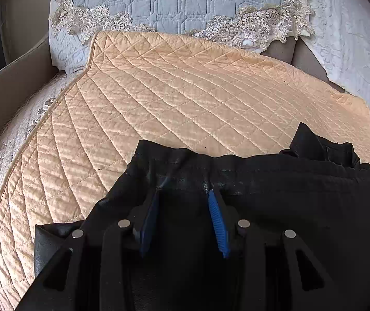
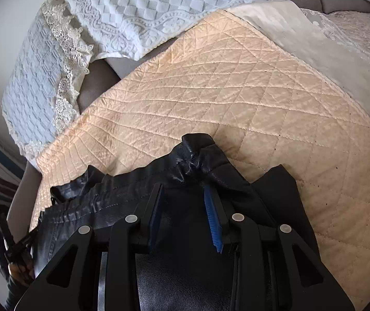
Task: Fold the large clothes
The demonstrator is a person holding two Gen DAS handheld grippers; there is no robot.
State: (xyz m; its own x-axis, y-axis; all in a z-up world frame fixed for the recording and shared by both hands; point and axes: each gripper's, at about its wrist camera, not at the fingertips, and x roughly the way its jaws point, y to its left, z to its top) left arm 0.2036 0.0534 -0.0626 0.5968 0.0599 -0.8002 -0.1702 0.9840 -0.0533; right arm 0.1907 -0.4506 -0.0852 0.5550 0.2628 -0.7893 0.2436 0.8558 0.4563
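Left wrist view shows the black, leather-look garment with a gathered waistband [image 1: 249, 171] lying on the near part of a peach quilted mat [image 1: 185, 90] spread over a sofa seat. The left gripper [image 1: 183, 204] has its fingers parted, with the dark fabric lying between them; the pads do not seem to press it. In the right wrist view the right gripper [image 2: 185, 202] stands the same way, fingers apart over the bunched, puckered end of the waistband [image 2: 195, 153], gripping nothing that I can see.

What could go wrong, as I judge it: the slick material may slide on the quilting when pulled, and the crumpled end could fold in crooked if a bite catches only one layer. A dark braided strap [image 2: 3, 235] at the left edge might snag.

Ahead the mat is bare up to the blue-grey lace-trimmed cushion [image 1: 179, 2] and the white textured cover [image 2: 159, 5], so there is open room forward; the mat's piped left edge [image 1: 55, 103] drops toward the armrest.
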